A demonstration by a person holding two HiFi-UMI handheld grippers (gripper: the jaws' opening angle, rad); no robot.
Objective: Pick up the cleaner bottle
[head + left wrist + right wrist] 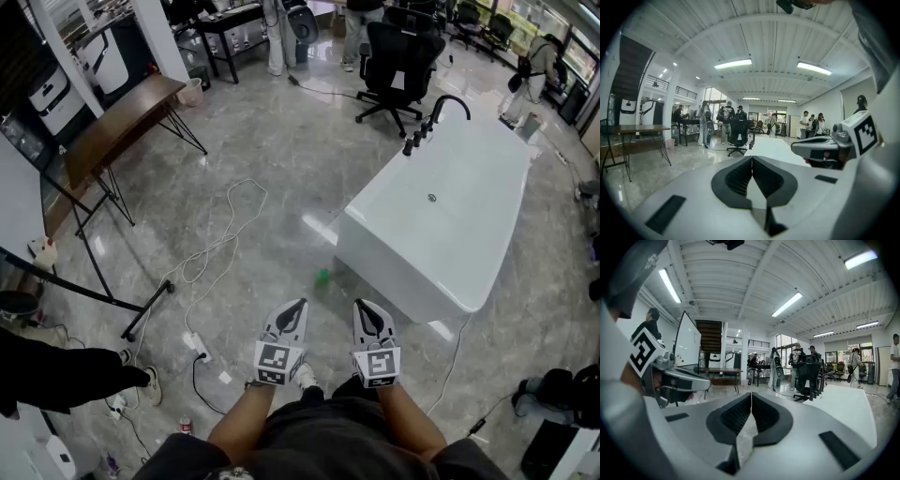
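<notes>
A small green thing, too small to tell what it is, lies on the grey floor by the near corner of the white bathtub. No bottle shows plainly in either gripper view. Both grippers are held close to the body, side by side and pointing forward, well short of the green thing. My left gripper is shut, its jaws meeting at the tips with nothing between them. My right gripper also looks shut and empty.
A black faucet stands on the tub's far end, with a black office chair behind it. A wooden table stands at the left. A white cable and power strip trail over the floor. A person's leg is at the near left.
</notes>
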